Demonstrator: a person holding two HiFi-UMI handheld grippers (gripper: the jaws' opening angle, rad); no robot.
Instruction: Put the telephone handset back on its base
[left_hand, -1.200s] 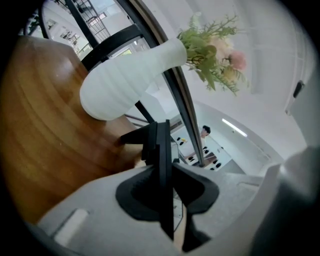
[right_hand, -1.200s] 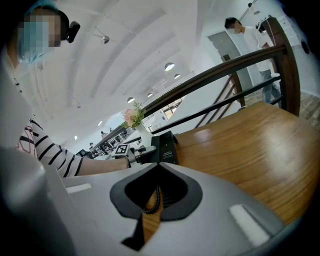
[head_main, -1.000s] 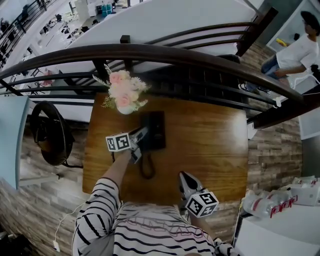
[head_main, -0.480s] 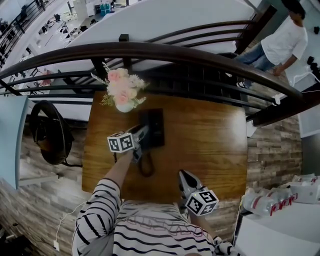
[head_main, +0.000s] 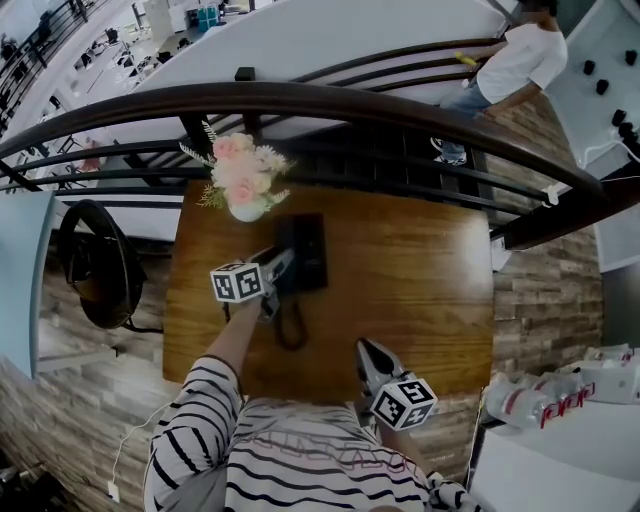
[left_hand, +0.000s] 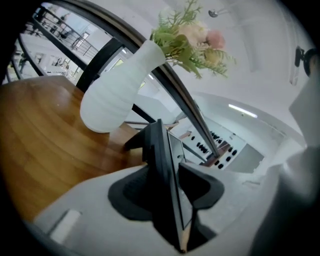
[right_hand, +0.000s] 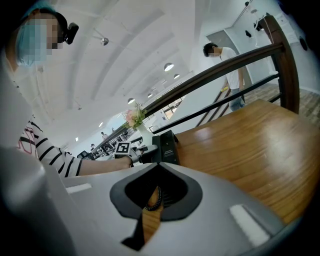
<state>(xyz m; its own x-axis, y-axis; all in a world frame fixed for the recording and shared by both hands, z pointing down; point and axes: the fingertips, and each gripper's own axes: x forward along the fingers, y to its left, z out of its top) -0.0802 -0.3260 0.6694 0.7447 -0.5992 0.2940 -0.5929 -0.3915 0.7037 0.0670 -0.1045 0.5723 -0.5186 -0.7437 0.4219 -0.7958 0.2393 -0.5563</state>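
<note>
On the wooden table lies the black telephone, with its coiled cord looping toward me. My left gripper is at the phone's left side, where the handset lies. Its jaws have just been opening and now stand wide, one on each side of the handset, the right pad off it. My right gripper rests near the table's front edge, jaws together with nothing between them. Through its narrow slit, the right gripper view shows the cord and the telephone further back.
A white vase of pink flowers stands just behind and left of the phone. A dark railing runs behind the table. A person in white stands far beyond it. A black round chair is on the left.
The left gripper has stayed at the phone and the right gripper has not moved. The person in white behind the railing has walked further away.
</note>
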